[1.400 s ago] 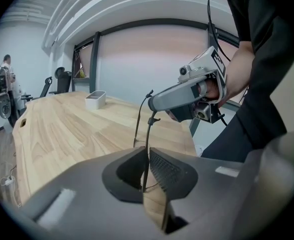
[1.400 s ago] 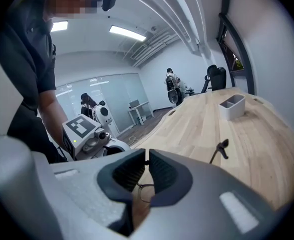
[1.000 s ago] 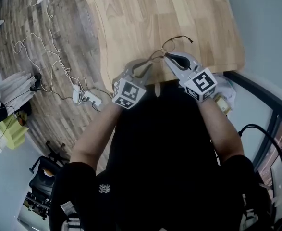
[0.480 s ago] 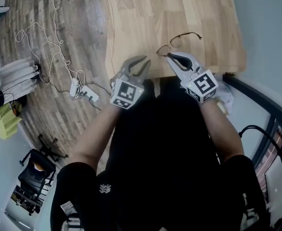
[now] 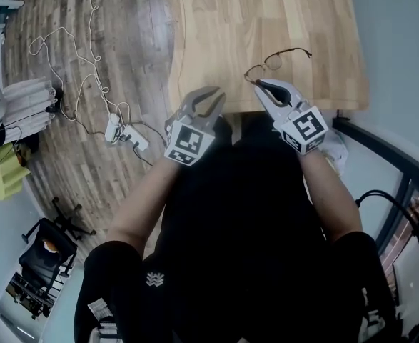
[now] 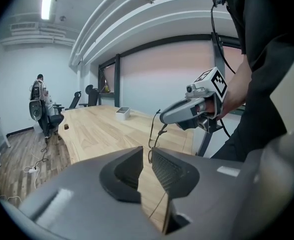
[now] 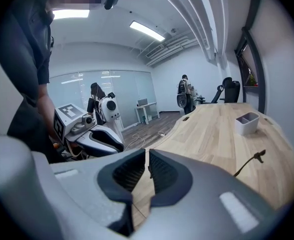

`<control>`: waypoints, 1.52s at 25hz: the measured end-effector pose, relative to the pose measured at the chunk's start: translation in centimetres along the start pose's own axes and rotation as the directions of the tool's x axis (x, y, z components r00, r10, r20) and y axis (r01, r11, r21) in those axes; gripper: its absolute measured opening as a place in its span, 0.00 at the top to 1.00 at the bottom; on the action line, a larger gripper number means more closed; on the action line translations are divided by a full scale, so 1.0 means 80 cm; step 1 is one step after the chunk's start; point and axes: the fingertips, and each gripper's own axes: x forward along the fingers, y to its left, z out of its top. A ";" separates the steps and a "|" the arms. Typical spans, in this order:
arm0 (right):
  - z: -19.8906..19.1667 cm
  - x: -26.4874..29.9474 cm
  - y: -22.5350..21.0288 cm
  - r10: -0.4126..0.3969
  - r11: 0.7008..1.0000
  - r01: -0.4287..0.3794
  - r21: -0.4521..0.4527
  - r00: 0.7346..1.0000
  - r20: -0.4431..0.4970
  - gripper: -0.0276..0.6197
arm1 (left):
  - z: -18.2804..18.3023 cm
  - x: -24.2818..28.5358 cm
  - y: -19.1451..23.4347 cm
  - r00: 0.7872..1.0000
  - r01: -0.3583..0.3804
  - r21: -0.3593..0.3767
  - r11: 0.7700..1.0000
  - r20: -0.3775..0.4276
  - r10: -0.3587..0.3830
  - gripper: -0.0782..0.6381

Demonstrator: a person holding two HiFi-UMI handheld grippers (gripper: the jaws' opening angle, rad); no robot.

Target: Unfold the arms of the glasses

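Note:
Thin wire-framed glasses (image 5: 270, 62) hang just above the near edge of the wooden table (image 5: 266, 13). My right gripper (image 5: 258, 84) is shut on their near end. One arm sticks out to the right, its tip at the upper right. In the right gripper view a thin dark part of the glasses (image 7: 149, 170) runs between the pads, and the arm tip (image 7: 257, 156) shows to the right. My left gripper (image 5: 210, 96) is open with nothing in it, to the left of the glasses and apart from them. The left gripper view shows the glasses (image 6: 153, 134) hanging from the right gripper (image 6: 163, 119).
A small white box (image 6: 122, 113) stands far back on the table. A power strip with cables (image 5: 120, 136) lies on the wooden floor at the left. A black frame (image 5: 380, 141) runs along the right. Office chairs and a person (image 6: 38, 99) are far off.
My left gripper, which was next to the glasses' near end, now stands apart to the left. The right gripper still holds the glasses, which have shifted slightly up and right in the head view.

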 end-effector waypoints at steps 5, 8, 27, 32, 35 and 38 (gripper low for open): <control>0.005 -0.002 0.010 0.005 1.000 -0.005 0.020 1.000 0.022 0.92 | 0.003 -0.012 0.003 1.000 0.000 0.012 1.000 0.018 0.000 0.81; 0.015 -0.007 0.019 0.038 0.999 -0.039 0.018 0.997 0.063 0.92 | 0.011 -0.010 0.006 0.999 0.001 0.021 1.000 0.042 -0.002 0.81; 0.097 -0.122 -0.114 -0.240 0.969 0.248 -0.019 0.950 0.198 0.92 | 0.182 -0.012 0.079 0.940 -0.229 -0.030 0.973 0.254 0.229 0.88; 0.099 -0.130 -0.133 -0.238 0.966 0.253 -0.058 0.953 0.185 0.96 | 0.188 -0.019 0.086 0.914 -0.329 -0.015 0.944 0.247 0.323 0.88; 0.098 -0.136 -0.148 -0.248 0.964 0.262 -0.055 0.951 0.188 0.96 | 0.186 -0.015 0.084 0.911 -0.340 -0.023 0.940 0.238 0.336 0.88; 0.097 -0.137 -0.159 -0.244 0.965 0.258 -0.051 0.951 0.189 0.96 | 0.182 -0.009 0.084 0.912 -0.349 -0.025 0.937 0.223 0.346 0.88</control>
